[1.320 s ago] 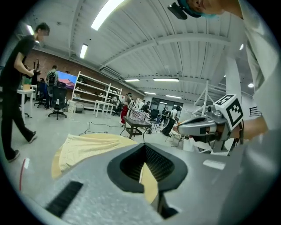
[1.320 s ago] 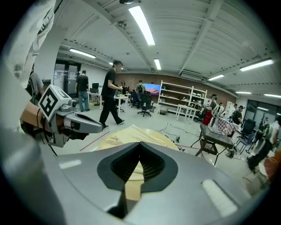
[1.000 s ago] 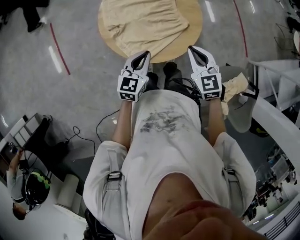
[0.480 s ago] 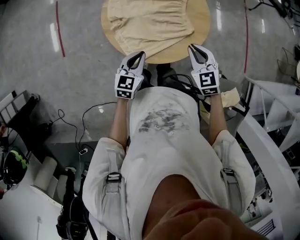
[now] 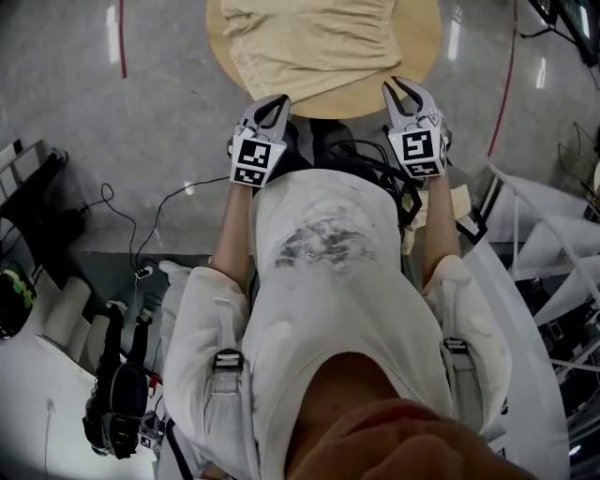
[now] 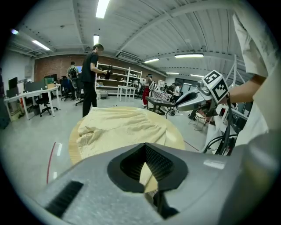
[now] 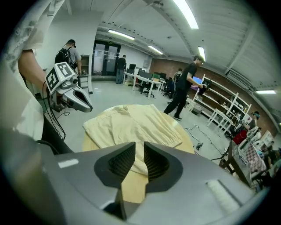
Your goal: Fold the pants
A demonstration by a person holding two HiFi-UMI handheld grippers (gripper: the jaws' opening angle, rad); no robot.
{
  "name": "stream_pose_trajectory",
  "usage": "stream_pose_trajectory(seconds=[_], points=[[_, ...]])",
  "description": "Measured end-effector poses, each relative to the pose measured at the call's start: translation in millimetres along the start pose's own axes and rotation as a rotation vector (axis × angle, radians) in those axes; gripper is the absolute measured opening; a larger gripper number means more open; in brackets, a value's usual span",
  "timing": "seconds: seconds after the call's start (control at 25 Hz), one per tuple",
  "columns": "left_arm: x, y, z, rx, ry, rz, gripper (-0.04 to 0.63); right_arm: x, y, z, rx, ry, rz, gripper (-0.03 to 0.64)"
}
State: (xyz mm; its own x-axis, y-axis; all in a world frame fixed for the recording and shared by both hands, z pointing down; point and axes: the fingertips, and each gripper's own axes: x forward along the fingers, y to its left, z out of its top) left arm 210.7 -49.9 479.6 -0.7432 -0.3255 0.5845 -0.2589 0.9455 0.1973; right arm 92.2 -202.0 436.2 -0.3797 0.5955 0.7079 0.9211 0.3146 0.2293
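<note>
left gripper holding jaws together, empty | right gripper jaws just opening, slightly apart, nothing between | pants lying on round table | marker cube showing black-white code

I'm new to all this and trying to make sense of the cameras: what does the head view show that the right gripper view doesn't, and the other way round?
Only the head view: the printed front of the person's shirt, a red floor line, and the marker cube on the right tool. Only the right gripper view: people standing, shelves, ceiling lights, and the right tool's jaws, which have just been opening, with nothing between them. Both: the yellow pants on the round table, and the left tool.
</note>
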Motion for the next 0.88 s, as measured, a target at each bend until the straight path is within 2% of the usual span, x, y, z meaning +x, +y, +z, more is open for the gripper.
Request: stream_pose_trajectory(seconds=[0.32,0.6,0.88], points=[[12,5,-27,-0.002,0.062,0.069,0.008,26,-9,-31,-0.067,0.040,0.074,0.089],[27,5,-44,-0.015,0.087,0.099,0.014,48,-2,-48,-0.123,0.058,0.148,0.105],[36,-6,-64,-0.024,0.133,0.114,0.048,62,-3,-75,-0.174,0.104,0.195,0.141]])
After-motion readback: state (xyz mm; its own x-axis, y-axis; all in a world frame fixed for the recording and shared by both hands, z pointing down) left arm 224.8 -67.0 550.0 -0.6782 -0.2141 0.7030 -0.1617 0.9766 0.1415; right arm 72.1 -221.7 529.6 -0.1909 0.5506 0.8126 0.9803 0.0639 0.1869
